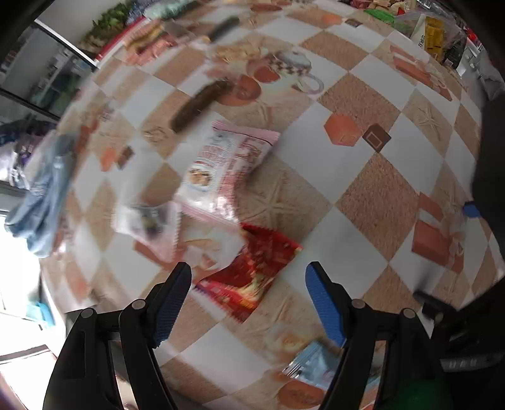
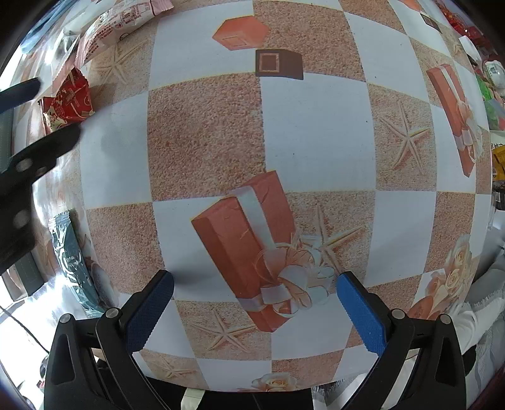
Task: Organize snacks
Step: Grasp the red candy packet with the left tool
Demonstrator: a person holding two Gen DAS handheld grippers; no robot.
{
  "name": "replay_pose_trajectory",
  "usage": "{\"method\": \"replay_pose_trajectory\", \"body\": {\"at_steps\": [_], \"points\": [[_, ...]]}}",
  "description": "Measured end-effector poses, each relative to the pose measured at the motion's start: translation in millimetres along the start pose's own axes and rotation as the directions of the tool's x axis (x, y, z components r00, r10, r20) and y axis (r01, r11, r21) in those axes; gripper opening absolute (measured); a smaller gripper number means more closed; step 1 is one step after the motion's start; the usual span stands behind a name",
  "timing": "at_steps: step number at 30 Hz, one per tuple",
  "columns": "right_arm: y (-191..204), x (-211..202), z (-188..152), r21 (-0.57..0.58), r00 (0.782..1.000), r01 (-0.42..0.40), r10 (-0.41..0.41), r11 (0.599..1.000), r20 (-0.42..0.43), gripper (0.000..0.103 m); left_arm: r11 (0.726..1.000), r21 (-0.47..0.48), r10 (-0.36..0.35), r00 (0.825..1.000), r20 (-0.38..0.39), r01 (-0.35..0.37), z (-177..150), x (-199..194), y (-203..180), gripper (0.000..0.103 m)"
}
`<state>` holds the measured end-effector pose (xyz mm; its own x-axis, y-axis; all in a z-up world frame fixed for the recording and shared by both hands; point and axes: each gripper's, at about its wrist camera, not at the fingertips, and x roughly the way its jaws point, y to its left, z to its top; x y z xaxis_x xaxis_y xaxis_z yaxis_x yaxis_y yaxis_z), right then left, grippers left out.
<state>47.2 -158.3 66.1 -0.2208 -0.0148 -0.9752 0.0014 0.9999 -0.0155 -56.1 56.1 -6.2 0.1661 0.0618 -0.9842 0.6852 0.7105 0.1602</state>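
My left gripper [image 1: 249, 277] is open and empty, just above a red snack packet [image 1: 252, 271] on the checkered tablecloth [image 1: 372, 202]. A pink snack packet [image 1: 224, 167] lies beyond it, with a clear wrapper [image 1: 151, 220] to its left and a brown bar [image 1: 202, 104] farther off. A light blue packet [image 1: 312, 362] lies under the right finger. My right gripper [image 2: 255, 284] is open and empty over bare tablecloth [image 2: 202, 132]. In the right wrist view the red packet [image 2: 71, 101], pink packet [image 2: 110, 22] and a teal packet [image 2: 71, 255] lie at the left, beside the left gripper's fingers [image 2: 53, 142].
More snacks [image 1: 151, 38] are piled along the table's far edge, and bags [image 1: 435, 34] stand at the far right. A blue cloth [image 1: 41, 195] hangs at the table's left edge. A white cloth [image 2: 479, 312] lies at the right wrist view's lower right.
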Motion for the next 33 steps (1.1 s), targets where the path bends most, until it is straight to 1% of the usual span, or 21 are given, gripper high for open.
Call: {"method": "replay_pose_trajectory", "body": {"at_steps": [1,2,3,6,8,10,13,15,18,20,21,22,24,25,27,28,29,30,32,33], "points": [[0,0,0,0.0,1.0,0.0,0.0,1.0,-0.003,0.103,1.0,-0.016,-0.024,1.0,-0.013,0.024,4,12,-2,0.058],[0,0,1,0.0,1.0,0.0,0.0,1.0,-0.006,0.103,0.997,-0.042,-0.062,0.997,-0.035,0.061,4,16,2,0.038],[0,0,1,-0.001,1.0,0.0,0.0,1.0,-0.009,0.103,0.99,-0.091,-0.112,0.993,-0.033,0.108,7,22,16,0.029],[0,0,2,-0.002,1.0,0.0,0.0,1.0,-0.009,0.103,0.972,-0.198,-0.137,0.99,-0.042,0.126,0,27,36,0.029],[0,1,3,-0.003,1.0,0.0,0.0,1.0,-0.012,0.103,0.955,-0.265,-0.15,0.988,-0.044,0.133,-11,30,52,0.029],[0,1,4,-0.004,1.0,0.0,0.0,1.0,-0.018,0.103,0.928,-0.343,-0.171,0.984,-0.046,0.145,-25,36,74,0.029],[0,2,7,-0.004,1.0,0.0,0.0,1.0,-0.028,0.103,0.879,-0.451,-0.199,0.979,-0.046,0.157,-53,39,92,0.029],[0,3,8,-0.003,1.0,0.0,0.0,1.0,-0.03,0.103,0.853,-0.502,-0.198,0.979,-0.056,0.144,-72,41,98,0.029],[0,4,10,-0.004,0.999,0.0,0.0,1.0,-0.034,0.103,0.824,-0.552,-0.192,0.979,-0.066,0.125,-97,43,103,0.031],[1,4,12,-0.004,0.999,0.0,0.0,1.0,-0.039,0.103,0.809,-0.575,-0.191,0.98,-0.059,0.123,-102,46,105,0.031],[1,5,14,-0.003,0.999,0.0,0.0,1.0,-0.046,0.103,0.804,-0.582,-0.192,0.98,-0.055,0.125,-98,49,106,0.032],[1,5,15,-0.002,0.999,0.0,0.0,1.0,-0.055,0.103,0.802,-0.584,-0.191,0.98,-0.055,0.124,-100,51,111,0.032],[1,7,20,0.004,0.997,-0.004,0.004,1.0,-0.083,0.103,0.807,-0.579,-0.187,0.981,-0.058,0.119,-102,56,120,0.032],[3,8,22,0.014,0.995,-0.013,0.014,1.0,-0.096,0.103,0.81,-0.575,-0.184,0.981,-0.057,0.118,-102,46,113,0.032],[12,6,25,0.02,0.992,-0.059,0.061,0.998,-0.107,0.103,0.812,-0.571,-0.183,0.982,-0.054,0.12,-106,47,113,0.032],[21,2,25,0.005,0.991,-0.089,0.089,0.996,-0.098,0.103,0.813,-0.569,-0.183,0.982,-0.052,0.122,-107,48,115,0.032],[35,-3,25,-0.03,0.99,-0.115,0.112,0.993,-0.082,0.103,0.814,-0.568,-0.183,0.982,-0.052,0.122,-97,46,103,0.032],[46,-7,26,-0.065,0.99,-0.126,0.121,0.99,-0.072,0.103,0.815,-0.566,-0.182,0.982,-0.051,0.122,-98,46,102,0.032],[77,-12,27,-0.16,0.991,-0.127,0.118,0.979,-0.062,0.103,0.82,-0.559,-0.18,0.982,-0.052,0.121,-93,50,106,0.032],[88,-12,27,-0.193,0.992,-0.121,0.111,0.974,-0.062,0.103,0.821,-0.558,-0.18,0.982,-0.054,0.12,-93,44,106,0.032]]}}
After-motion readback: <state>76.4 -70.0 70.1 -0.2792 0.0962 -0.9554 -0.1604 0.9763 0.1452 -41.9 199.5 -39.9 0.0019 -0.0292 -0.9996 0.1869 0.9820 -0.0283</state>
